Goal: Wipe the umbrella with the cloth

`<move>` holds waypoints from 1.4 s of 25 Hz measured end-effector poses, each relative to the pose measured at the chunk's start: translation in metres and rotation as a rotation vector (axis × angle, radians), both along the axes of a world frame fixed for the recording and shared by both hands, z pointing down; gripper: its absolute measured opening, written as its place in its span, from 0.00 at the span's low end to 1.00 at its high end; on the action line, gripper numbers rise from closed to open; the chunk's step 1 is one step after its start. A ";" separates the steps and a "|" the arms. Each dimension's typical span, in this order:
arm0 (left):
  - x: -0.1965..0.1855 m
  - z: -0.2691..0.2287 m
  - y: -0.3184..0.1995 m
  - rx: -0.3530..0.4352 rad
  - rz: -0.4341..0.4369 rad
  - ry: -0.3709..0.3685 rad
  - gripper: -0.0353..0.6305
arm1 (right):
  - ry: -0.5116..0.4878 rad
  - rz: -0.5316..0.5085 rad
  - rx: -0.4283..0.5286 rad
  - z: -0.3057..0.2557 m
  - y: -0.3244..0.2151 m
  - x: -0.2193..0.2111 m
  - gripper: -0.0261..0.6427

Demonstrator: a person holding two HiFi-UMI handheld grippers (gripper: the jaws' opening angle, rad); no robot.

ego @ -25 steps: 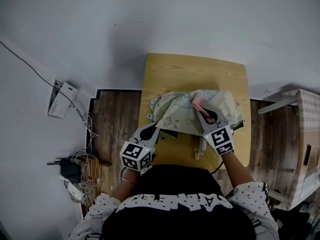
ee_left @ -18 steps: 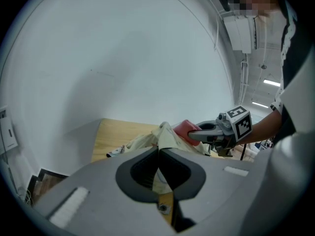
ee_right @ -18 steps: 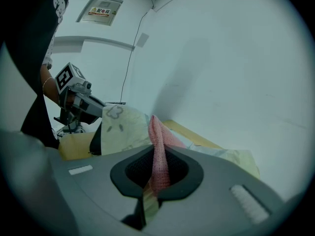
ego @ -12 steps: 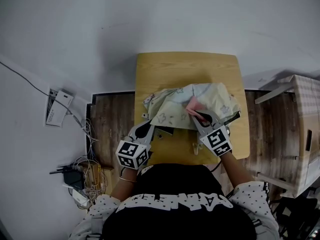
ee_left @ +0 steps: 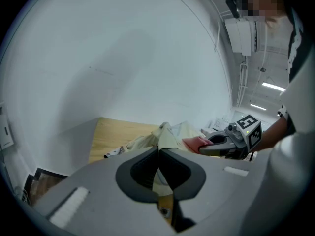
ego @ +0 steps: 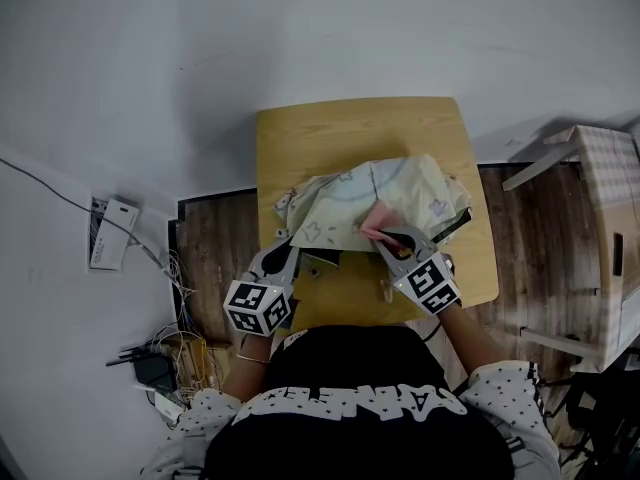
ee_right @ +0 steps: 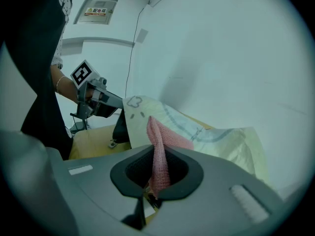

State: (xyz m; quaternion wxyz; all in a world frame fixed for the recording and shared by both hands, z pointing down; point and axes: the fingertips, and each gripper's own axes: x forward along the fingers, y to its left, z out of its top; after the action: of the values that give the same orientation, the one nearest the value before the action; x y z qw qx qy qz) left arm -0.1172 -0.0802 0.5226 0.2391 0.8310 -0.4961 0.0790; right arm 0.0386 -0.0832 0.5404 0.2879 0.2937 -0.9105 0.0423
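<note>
On the table (ego: 340, 133), toward its near edge, lies the umbrella (ego: 370, 200); the cloth (ego: 378, 216) rests on its near right part.

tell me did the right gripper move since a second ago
Yes: the right gripper, shut on the cloth, drew back toward the near edge of the table.

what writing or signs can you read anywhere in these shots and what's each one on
"配电箱": on the green-and-white sign on the wall, in the right gripper view; its smaller print is too small to read.
White lettering on the person's black shirt: upside down in the head view and too blurred to read.
Nothing else shows readable text.
</note>
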 end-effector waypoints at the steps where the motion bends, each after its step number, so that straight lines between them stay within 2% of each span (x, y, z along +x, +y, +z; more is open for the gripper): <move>1: 0.000 0.000 -0.001 0.000 0.001 0.001 0.05 | 0.001 -0.003 -0.009 0.002 0.003 0.000 0.09; 10: 0.003 0.001 -0.005 -0.003 0.015 -0.001 0.05 | 0.011 -0.036 -0.070 0.015 0.028 0.002 0.09; 18: 0.004 0.001 -0.009 -0.006 0.006 -0.004 0.05 | 0.029 -0.126 -0.144 0.027 0.050 -0.002 0.09; 23: 0.005 0.002 -0.007 -0.005 -0.005 -0.007 0.06 | -0.047 -0.166 -0.161 0.011 0.053 -0.002 0.09; 29: 0.006 0.001 -0.004 -0.007 -0.024 -0.011 0.05 | -0.114 -0.158 -0.012 -0.028 0.029 0.008 0.09; 35: 0.002 0.003 -0.003 -0.010 -0.044 -0.009 0.05 | -0.110 -0.063 0.155 -0.056 -0.010 0.019 0.09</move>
State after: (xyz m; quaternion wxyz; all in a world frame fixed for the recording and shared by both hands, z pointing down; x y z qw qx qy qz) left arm -0.1151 -0.0828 0.5259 0.2429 0.8181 -0.5151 0.0800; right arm 0.0577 -0.0935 0.4843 0.2151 0.2835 -0.9343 -0.0216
